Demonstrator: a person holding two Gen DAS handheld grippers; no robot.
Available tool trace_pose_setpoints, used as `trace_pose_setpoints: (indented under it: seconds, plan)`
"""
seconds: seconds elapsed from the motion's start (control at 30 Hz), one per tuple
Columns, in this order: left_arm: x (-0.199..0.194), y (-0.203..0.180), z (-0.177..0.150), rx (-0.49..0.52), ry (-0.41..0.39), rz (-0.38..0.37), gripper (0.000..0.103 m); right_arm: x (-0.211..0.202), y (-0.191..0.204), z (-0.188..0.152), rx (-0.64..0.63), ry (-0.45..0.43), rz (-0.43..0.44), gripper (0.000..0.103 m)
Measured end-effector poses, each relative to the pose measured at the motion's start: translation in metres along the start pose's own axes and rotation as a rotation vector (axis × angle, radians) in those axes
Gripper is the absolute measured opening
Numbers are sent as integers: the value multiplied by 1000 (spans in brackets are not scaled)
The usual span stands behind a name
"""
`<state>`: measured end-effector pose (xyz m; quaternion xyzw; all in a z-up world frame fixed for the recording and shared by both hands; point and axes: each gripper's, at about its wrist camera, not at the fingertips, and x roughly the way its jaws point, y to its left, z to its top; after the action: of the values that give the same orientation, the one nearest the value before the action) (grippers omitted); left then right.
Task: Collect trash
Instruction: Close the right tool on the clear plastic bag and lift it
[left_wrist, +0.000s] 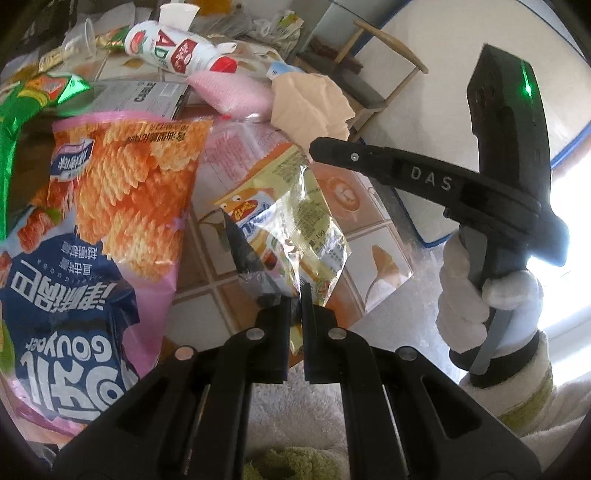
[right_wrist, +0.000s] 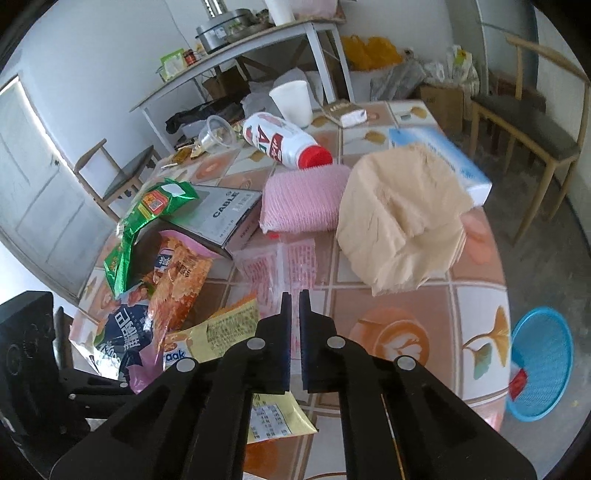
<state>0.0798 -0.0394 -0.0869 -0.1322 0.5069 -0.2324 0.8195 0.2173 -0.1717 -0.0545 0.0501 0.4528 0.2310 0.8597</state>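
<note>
Two tools: left tool (left_wrist: 297, 295) has its jaws pressed together on a corner of the yellow wrapper (left_wrist: 295, 225), which is lifted off the table (left_wrist: 384, 236); right tool (right_wrist: 294, 302) has its jaws nearly together with only a thin slit between them and nothing in it.
Wrapper position: it stands up and away from the left tool's tips, long axis running forward toward the far side of the table, crinkled and part see-through.
Key relation: a blue bin (right_wrist: 541, 354) sits on the floor past the table's right edge, so I'd judge the wrapper has to travel rightward and down from the left tool to reach it.
Nearer arm: the right tool hovers closer to the bin, yet the left one holds the trash; a hand-over or a long reach looks needed.
Other trash: chip bag (left_wrist: 110, 221) just left of the wrapper, green packet (right_wrist: 147, 221) behind it, bottle (right_wrist: 284, 142) lying on its side farther back, tan paper (right_wrist: 399, 218) to the right, all on the table.
Hidden: the bin is missing from the left view and half cut off by the table edge in the right view.
Hard to tell: whether the yellow foil (right_wrist: 225, 332) under the right tool is the same wrapper or a second piece; how deep the grip goes.
</note>
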Motion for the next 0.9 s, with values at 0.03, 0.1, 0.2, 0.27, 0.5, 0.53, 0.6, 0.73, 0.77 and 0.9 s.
trace_pose_setpoints:
  seconds: [0.03, 0.1, 0.2, 0.27, 0.5, 0.53, 0.6, 0.73, 0.77, 0.9]
  plan:
    - [1, 1, 0, -2, 5, 4, 3, 0, -1, 1, 8, 3, 4, 4]
    - [3, 4, 0, -17, 17, 10, 3, 4, -5, 2, 33, 24, 23, 5]
    - [8, 12, -1, -53, 39, 15, 3, 16, -14, 4, 97, 76, 62, 8]
    - [8, 13, -3, -58, 43, 14, 3, 25, -17, 4, 126, 100, 72, 32]
    - [14, 13, 0, -56, 52, 18, 3, 54, -14, 9, 130, 152, 41, 42]
    - [15, 14, 0, -54, 52, 18, 3, 55, -9, 9, 106, 148, 28, 42]
    - [16, 13, 0, -52, 52, 18, 3, 56, 0, 9, 55, 150, -13, 41]
    - [19, 13, 3, -52, 51, 14, 3, 59, 7, 7, -2, 148, -92, 17]
    - [19, 13, 3, -52, 51, 12, 3, 58, 6, 7, -1, 149, -101, 8]
    - [22, 11, 2, -46, 49, 11, 3, 57, 4, 5, -5, 141, -100, 4]
